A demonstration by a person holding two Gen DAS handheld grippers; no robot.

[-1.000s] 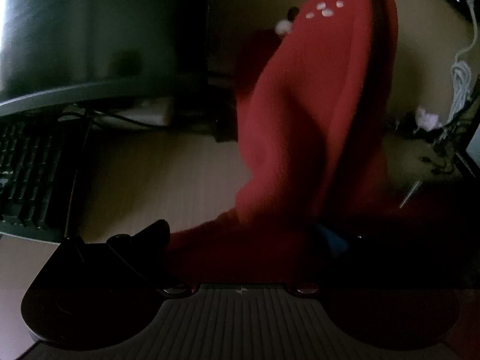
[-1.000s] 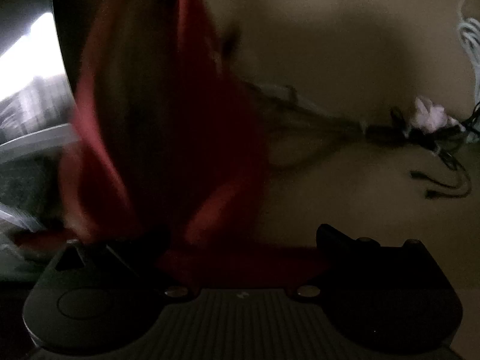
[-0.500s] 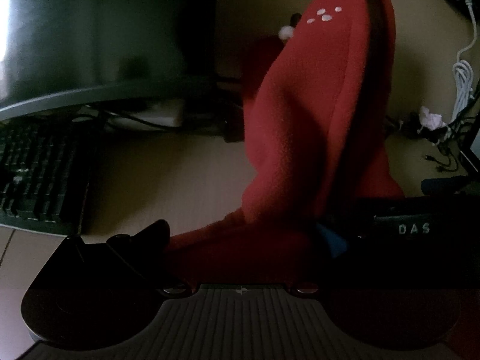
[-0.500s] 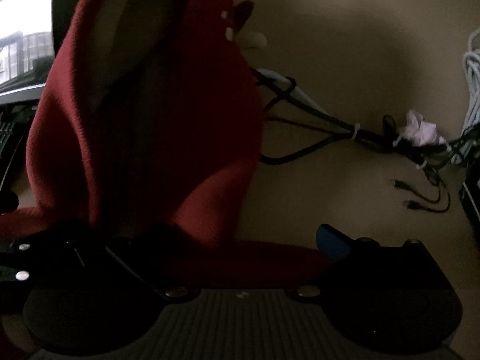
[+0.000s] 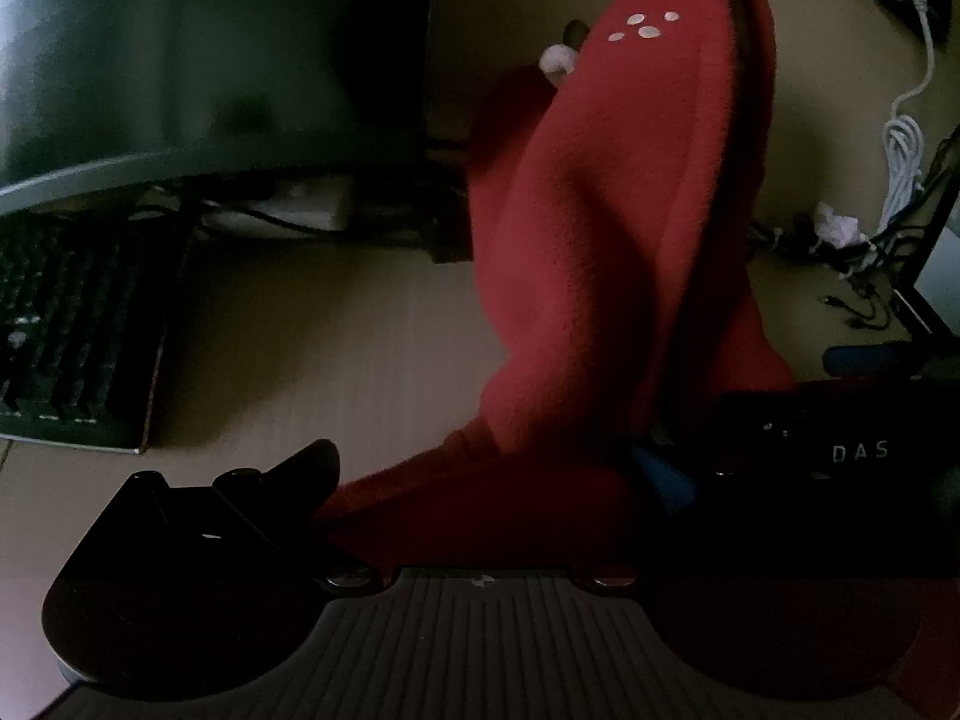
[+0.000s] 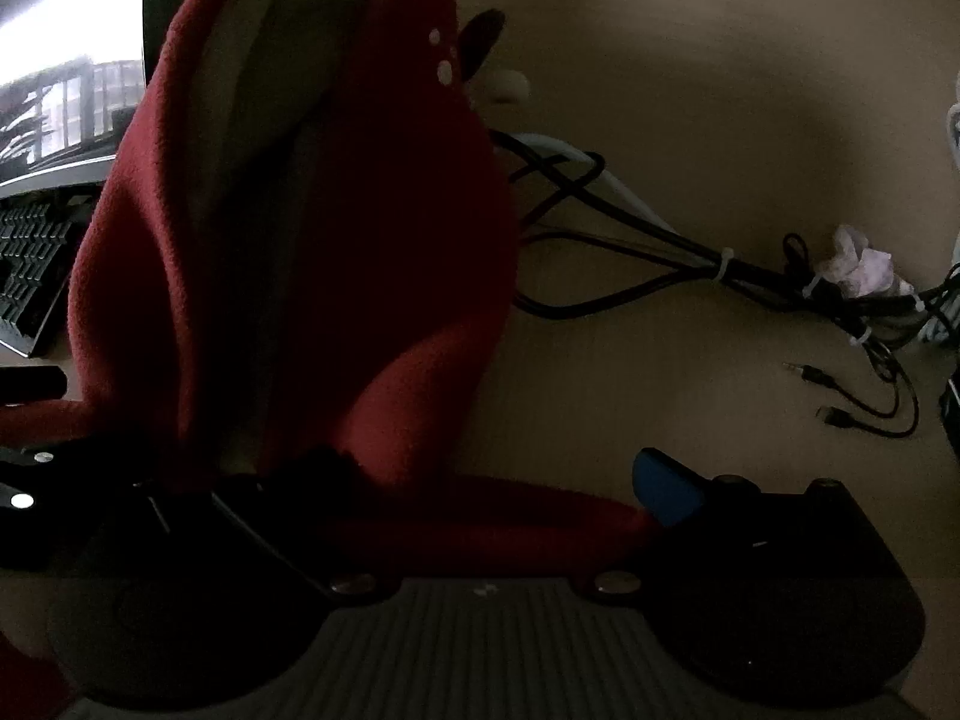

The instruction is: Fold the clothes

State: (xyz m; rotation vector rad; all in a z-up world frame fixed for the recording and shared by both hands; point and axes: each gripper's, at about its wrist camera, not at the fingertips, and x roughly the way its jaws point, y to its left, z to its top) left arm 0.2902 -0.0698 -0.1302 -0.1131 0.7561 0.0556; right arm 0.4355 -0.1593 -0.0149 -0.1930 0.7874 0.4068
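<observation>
A red fleece garment (image 5: 630, 240) with small white dots near its far end rises from between the fingers of my left gripper (image 5: 489, 480). A bunched fold fills the gap between the jaws, which are shut on it. In the right wrist view the same garment (image 6: 360, 240) stands up on the left, its pale lining showing at the top. My right gripper (image 6: 486, 480) is shut on another fold of it. The right gripper's dark body, marked DAS (image 5: 852, 453), sits close beside the left gripper.
A beige desk (image 5: 330, 330) lies below. On the left are a keyboard (image 5: 72, 330) and a monitor (image 5: 210, 60). Black cables (image 6: 660, 252), a crumpled tissue (image 6: 858, 258) and loose plugs (image 6: 840, 414) lie at the right. A white cable (image 5: 903, 150) hangs at the far right.
The right gripper swung in beside the left one and now shows at the right of the left wrist view. The garment was blurred a second ago and now hangs still.
</observation>
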